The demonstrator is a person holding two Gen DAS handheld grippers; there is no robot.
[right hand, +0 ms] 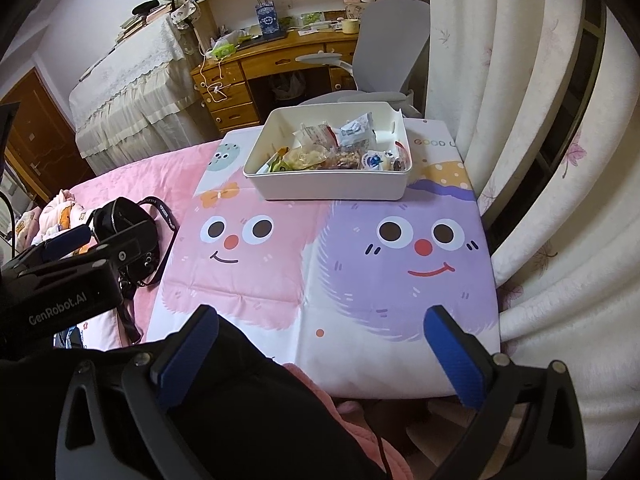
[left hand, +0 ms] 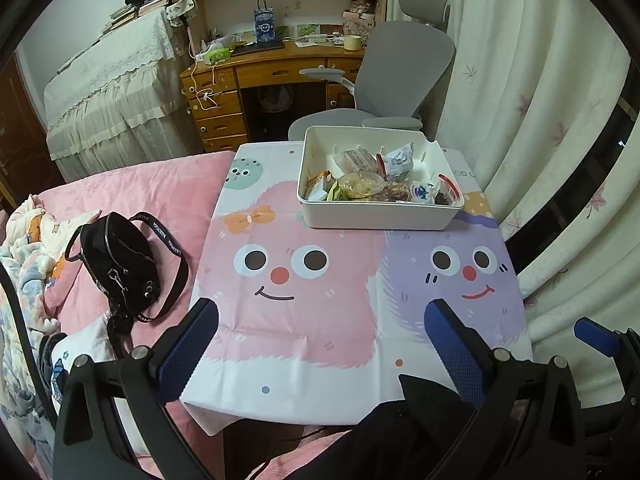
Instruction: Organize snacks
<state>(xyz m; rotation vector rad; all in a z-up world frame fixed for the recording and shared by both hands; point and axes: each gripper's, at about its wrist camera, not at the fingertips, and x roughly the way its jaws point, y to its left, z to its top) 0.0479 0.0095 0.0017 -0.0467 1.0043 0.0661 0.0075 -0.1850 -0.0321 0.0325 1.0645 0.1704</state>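
A white box [left hand: 376, 216] [right hand: 332, 188] stands at the far side of a small table with a cartoon cloth [left hand: 320, 320] [right hand: 320, 260]. Several wrapped snacks [left hand: 372, 180] [right hand: 332, 152] lie inside the box. My left gripper [left hand: 320, 332] is open and empty, held over the table's near edge, well short of the box. My right gripper [right hand: 320, 340] is open and empty, also over the near edge. In the right wrist view the left gripper's body shows at the left [right hand: 60, 280].
A black bag [left hand: 120, 264] [right hand: 128, 232] lies on the pink bed left of the table. A grey chair [left hand: 400, 76] and a wooden desk [left hand: 272, 68] stand behind the table. Curtains [left hand: 560, 160] hang close on the right.
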